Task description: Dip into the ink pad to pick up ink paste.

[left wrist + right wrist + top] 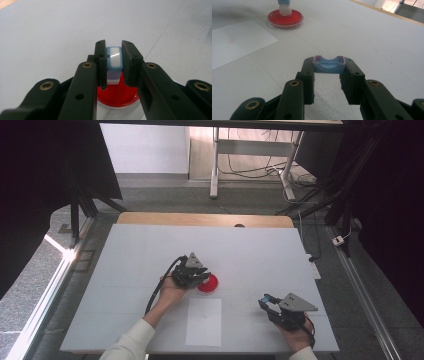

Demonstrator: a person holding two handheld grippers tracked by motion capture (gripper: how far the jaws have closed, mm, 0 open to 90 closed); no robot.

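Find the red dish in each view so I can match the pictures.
High view: the red dish lies mid-table, just right of the left gripper.
Left gripper view: bottom centre, under the jaws and the blue-and-white piece they hold.
Right gripper view: top left.
Shared landmark: the white paper sheet.

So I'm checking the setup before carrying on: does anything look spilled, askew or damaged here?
Nothing stands out. The red dish sits flat on the table with no red outside it. The left hand-held gripper holds a blue and white stamp upright over it. The right hand-held gripper holds a blue cap. The paper sheet lies flat.
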